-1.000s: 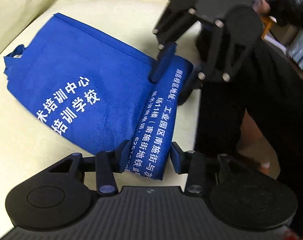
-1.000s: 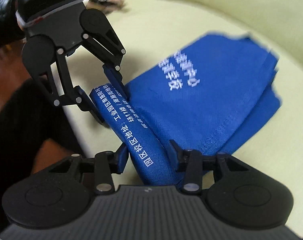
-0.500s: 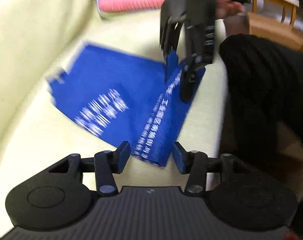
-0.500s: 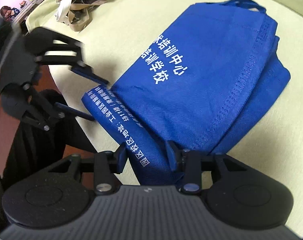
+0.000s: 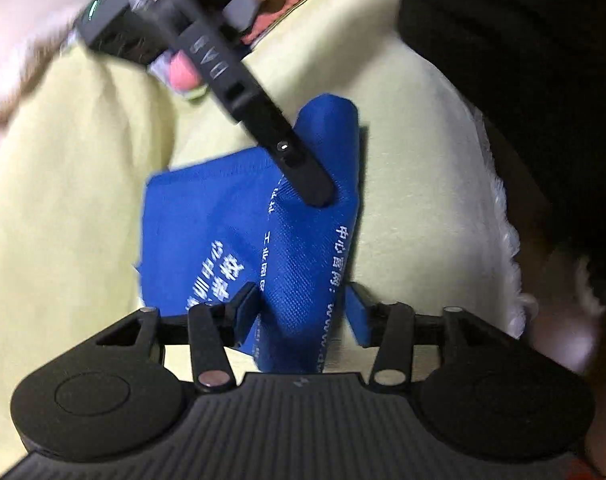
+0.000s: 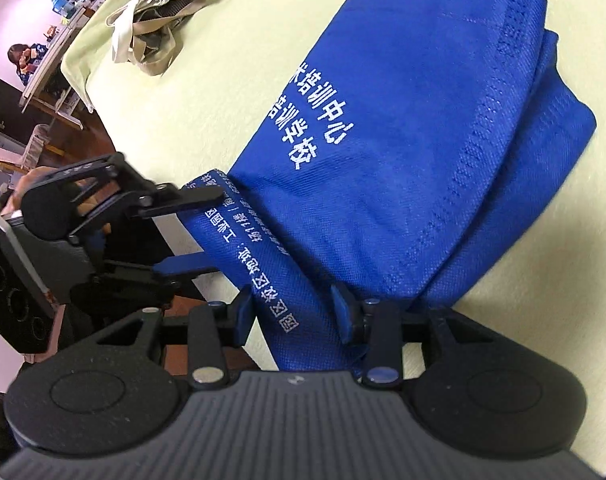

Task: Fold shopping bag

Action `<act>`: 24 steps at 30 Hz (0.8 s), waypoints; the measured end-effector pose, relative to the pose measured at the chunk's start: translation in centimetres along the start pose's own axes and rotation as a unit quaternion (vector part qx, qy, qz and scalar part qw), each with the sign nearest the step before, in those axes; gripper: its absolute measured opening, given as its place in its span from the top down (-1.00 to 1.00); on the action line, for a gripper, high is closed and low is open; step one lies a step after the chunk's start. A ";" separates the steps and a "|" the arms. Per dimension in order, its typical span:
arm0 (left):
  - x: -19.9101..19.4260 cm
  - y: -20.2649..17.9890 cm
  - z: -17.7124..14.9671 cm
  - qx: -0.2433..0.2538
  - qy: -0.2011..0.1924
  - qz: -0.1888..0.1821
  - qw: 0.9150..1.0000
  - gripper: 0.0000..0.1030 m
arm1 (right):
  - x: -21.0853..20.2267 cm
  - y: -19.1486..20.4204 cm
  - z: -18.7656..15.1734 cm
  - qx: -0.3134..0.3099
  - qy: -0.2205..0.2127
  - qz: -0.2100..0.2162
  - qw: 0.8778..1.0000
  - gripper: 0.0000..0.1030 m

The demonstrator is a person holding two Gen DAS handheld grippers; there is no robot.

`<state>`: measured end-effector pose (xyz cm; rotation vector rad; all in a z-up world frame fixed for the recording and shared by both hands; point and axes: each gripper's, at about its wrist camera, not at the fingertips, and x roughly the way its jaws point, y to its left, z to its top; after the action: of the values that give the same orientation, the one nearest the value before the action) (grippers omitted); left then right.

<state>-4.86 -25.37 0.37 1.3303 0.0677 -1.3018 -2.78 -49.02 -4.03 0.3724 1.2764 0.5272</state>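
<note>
A blue shopping bag [image 6: 403,140] with white print lies flat on the pale yellow-green cover, its near edge rolled into a thick strip. My right gripper [image 6: 293,312] is shut on one end of that strip. My left gripper [image 6: 195,232] straddles the other end at the cover's edge. In the left wrist view the bag's [image 5: 295,240] rolled strip bulges up between the left gripper's [image 5: 301,304] pads, whose jaws are closing on it. The right gripper [image 5: 311,184] reaches down edge-on onto the strip's far end, held by a hand.
A beige bag with straps [image 6: 155,28] lies at the cover's far corner. A pink item [image 5: 183,72] sits behind the right gripper. The person's dark clothing [image 5: 523,60] stands close beside the cover's edge [image 5: 499,208]. Furniture and a seated person [image 6: 23,56] are far behind.
Both grippers have rolled and tipped downward with the strip between them. The strip has turned over toward the bag's body. The left gripper briefly widened, then narrowed again.
</note>
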 end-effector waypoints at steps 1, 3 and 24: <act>0.3 0.6 0.0 -0.022 0.006 -0.014 1.000 0.12 | 0.0 0.0 0.0 0.001 -0.003 0.001 1.000 0.32; 0.7 1.1 -0.1 -0.039 0.014 -0.031 0.999 0.15 | 0.0 0.1 -0.2 0.002 -0.017 -0.001 1.000 0.32; 3.3 6.8 -0.8 -0.123 0.005 -0.172 0.977 0.16 | 7.4 12.8 -12.9 -0.466 -0.129 -0.439 0.757 0.35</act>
<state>1.64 -28.81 2.26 1.1421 0.4698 -1.5213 -15.86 -34.64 -6.32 -0.9507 0.6525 0.2165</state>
